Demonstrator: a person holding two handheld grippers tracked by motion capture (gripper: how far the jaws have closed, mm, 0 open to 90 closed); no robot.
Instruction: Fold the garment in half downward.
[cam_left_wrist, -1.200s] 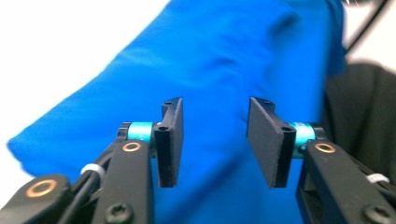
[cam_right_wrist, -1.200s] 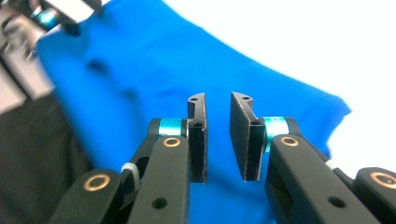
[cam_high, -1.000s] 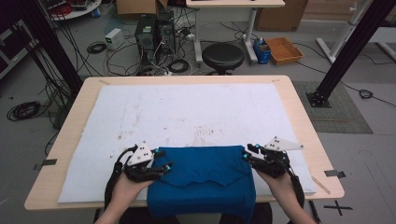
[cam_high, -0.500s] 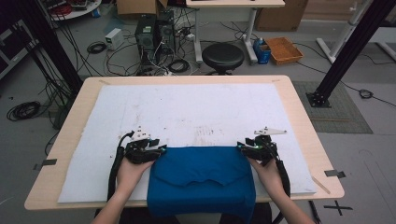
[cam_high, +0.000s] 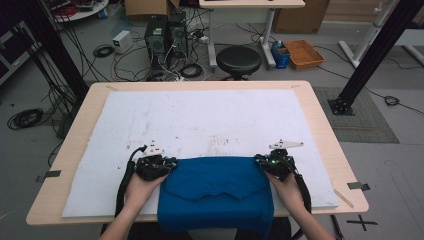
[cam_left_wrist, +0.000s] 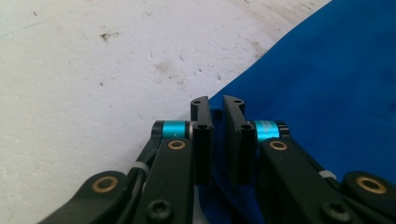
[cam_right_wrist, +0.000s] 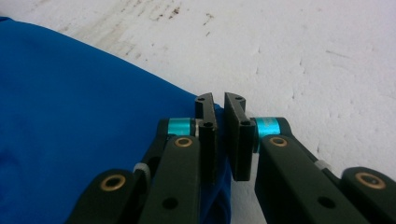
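Observation:
A blue cloth (cam_high: 215, 192) lies at the near edge of the white mat (cam_high: 210, 120), and its lower part hangs over the table's front. A folded flap crosses its top. My left gripper (cam_high: 171, 163) is at the cloth's far left corner, my right gripper (cam_high: 258, 160) at the far right corner. In the left gripper view the jaws (cam_left_wrist: 217, 105) have just been closing and pinch the edge of the cloth (cam_left_wrist: 327, 84). In the right gripper view the jaws (cam_right_wrist: 219, 100) have also just been closing, with the corner of the cloth (cam_right_wrist: 70, 116) between them.
The stained white mat covers most of the wooden table (cam_high: 325, 130). Behind the table stand a black stool (cam_high: 238, 60), computer cases (cam_high: 162, 32) and loose cables on the floor. A black frame post (cam_high: 372, 55) rises at the right.
Both hands shifted slightly up the table and sank onto the cloth's far corners. Both pairs of jaws have drawn together on the cloth's edge.

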